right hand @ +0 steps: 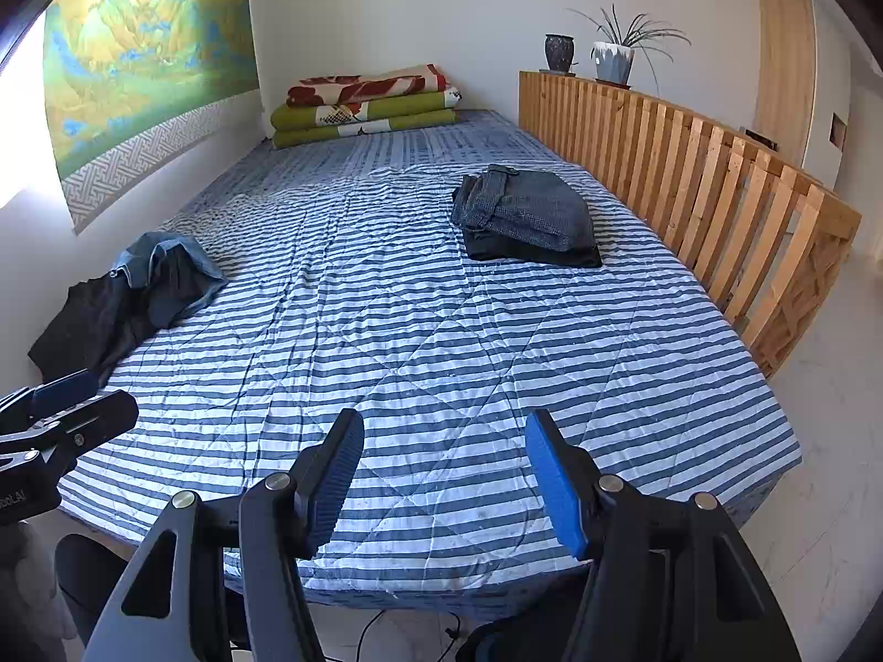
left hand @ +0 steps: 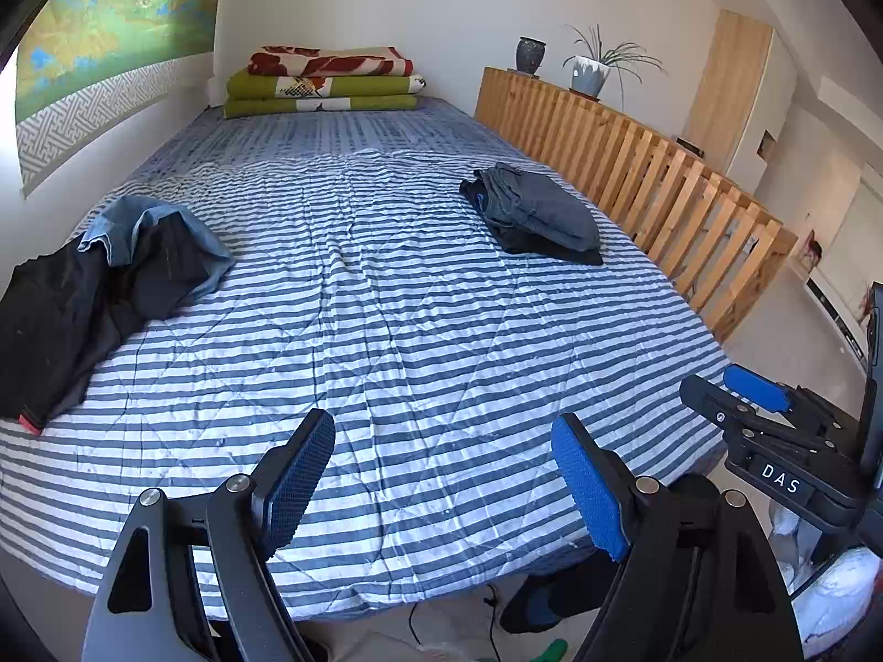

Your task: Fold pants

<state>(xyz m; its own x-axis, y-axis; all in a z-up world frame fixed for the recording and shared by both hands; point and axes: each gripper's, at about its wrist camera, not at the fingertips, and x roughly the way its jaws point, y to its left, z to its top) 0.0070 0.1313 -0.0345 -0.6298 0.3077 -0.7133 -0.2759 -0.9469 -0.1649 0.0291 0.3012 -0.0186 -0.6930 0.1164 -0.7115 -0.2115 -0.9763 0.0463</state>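
A crumpled heap of pants (left hand: 94, 287), black with a light blue denim pair mixed in, lies at the left edge of the striped bed (left hand: 386, 303); the same heap of pants (right hand: 132, 298) shows in the right wrist view. A stack of folded dark grey pants (left hand: 538, 215) sits at the far right of the bed, also seen as the folded stack (right hand: 530, 220). My left gripper (left hand: 441, 485) hangs open over the bed's near edge, holding nothing. My right gripper (right hand: 441, 480) is open too, empty, beside it on the right.
Folded green and red blankets (left hand: 325, 83) lie at the far end of the bed. A wooden slatted rail (left hand: 634, 165) runs along the right side with two pots (left hand: 588, 71) on top. A cable and a person's foot (left hand: 541, 601) are on the floor below.
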